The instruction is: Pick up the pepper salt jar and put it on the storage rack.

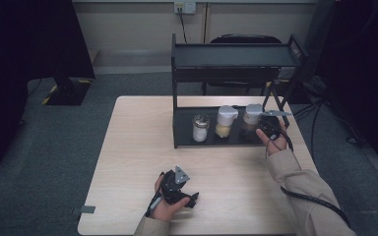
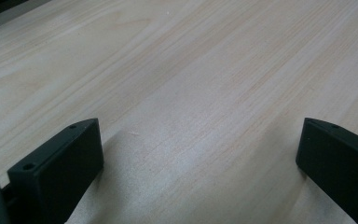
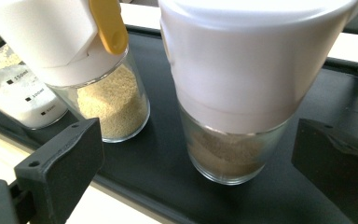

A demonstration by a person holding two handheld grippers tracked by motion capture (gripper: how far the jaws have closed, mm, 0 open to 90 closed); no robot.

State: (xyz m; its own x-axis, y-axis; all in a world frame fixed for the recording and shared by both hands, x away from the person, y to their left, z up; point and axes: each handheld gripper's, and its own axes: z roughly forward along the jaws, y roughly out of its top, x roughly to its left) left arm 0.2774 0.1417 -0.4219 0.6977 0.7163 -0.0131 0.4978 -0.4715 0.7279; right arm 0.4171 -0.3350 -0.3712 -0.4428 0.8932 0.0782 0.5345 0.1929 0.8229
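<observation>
- a pale wooden tabletop (image 1: 138, 147) stands on grey carpet, seen from above; a person's two sleeved forearms come in from the bottom edge.
- a black metal two-tier rack (image 1: 236, 54) sits at the far right of the tabletop, with a flat upper shelf and a lower tray (image 3: 158, 158).
- three jars stand in a row on the lower tray: a clear glass jar with white powder and a metal lid (image 1: 200, 128) at the left, a clear glass jar of yellow grains with a white cap and a yellow tab (image 1: 225, 122) in the middle, and a clear glass jar of brown powder with a white cap (image 1: 250, 119) at the right.
- the right gripper (image 1: 271, 129), held in the person's right hand (image 1: 275, 142), is at the front edge of the tray, just before the brown-powder jar.
- in the right gripper view its black fingers (image 3: 60, 163) are spread wide, released, one on each side of the brown-powder jar (image 3: 233, 93); they are not touching it. the yellow-grain jar (image 3: 107, 93) is to the left, the white-powder jar (image 3: 23, 98) farther left.
- the left gripper (image 1: 184, 194), in the person's left hand (image 1: 165, 206), is low over the near part of the tabletop, well apart from the rack.
- in the left gripper view its black fingers (image 2: 60, 163) are spread wide, released, with bare wood (image 2: 191, 93) between them.
</observation>
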